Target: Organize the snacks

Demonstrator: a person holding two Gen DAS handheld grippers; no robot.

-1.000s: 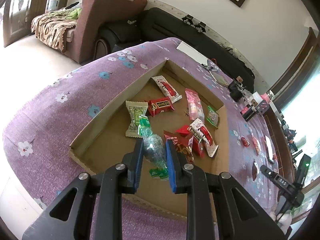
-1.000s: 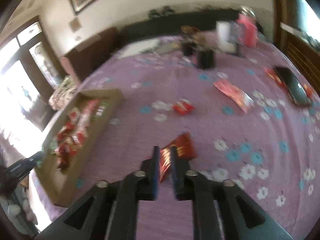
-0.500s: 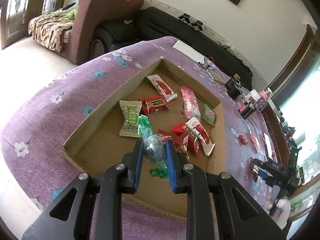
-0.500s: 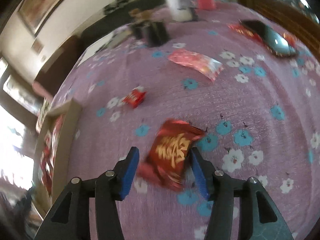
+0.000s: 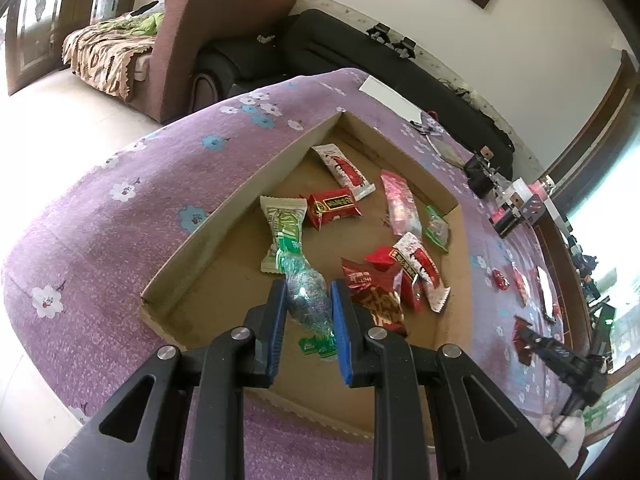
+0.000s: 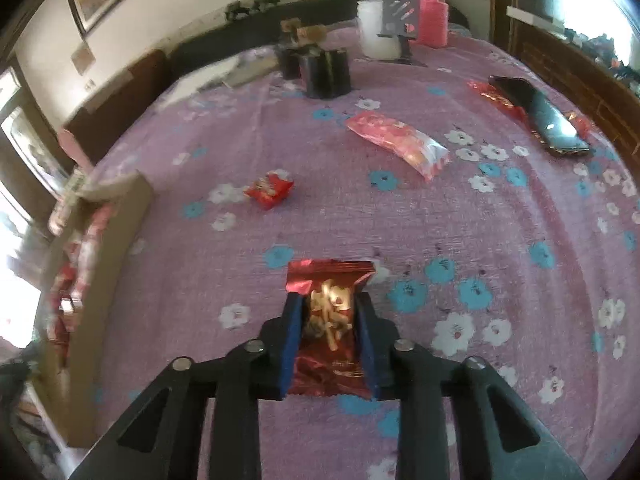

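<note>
Right jaws now closing round the shiny, crinkled red packet [image 6: 326, 312]

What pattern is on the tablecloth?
Purple tablecloth with white and blue flowers, clearest in the right wrist view.

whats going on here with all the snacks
A person is sorting snacks off a purple flowered tablecloth into a cardboard tray. The left tool holds a clear, green-ended candy above the tray, where several packets already lie. The right tool is closing on a red foil packet lying on the cloth. A small red snack and a pink packet are not yet in the tray.
</note>
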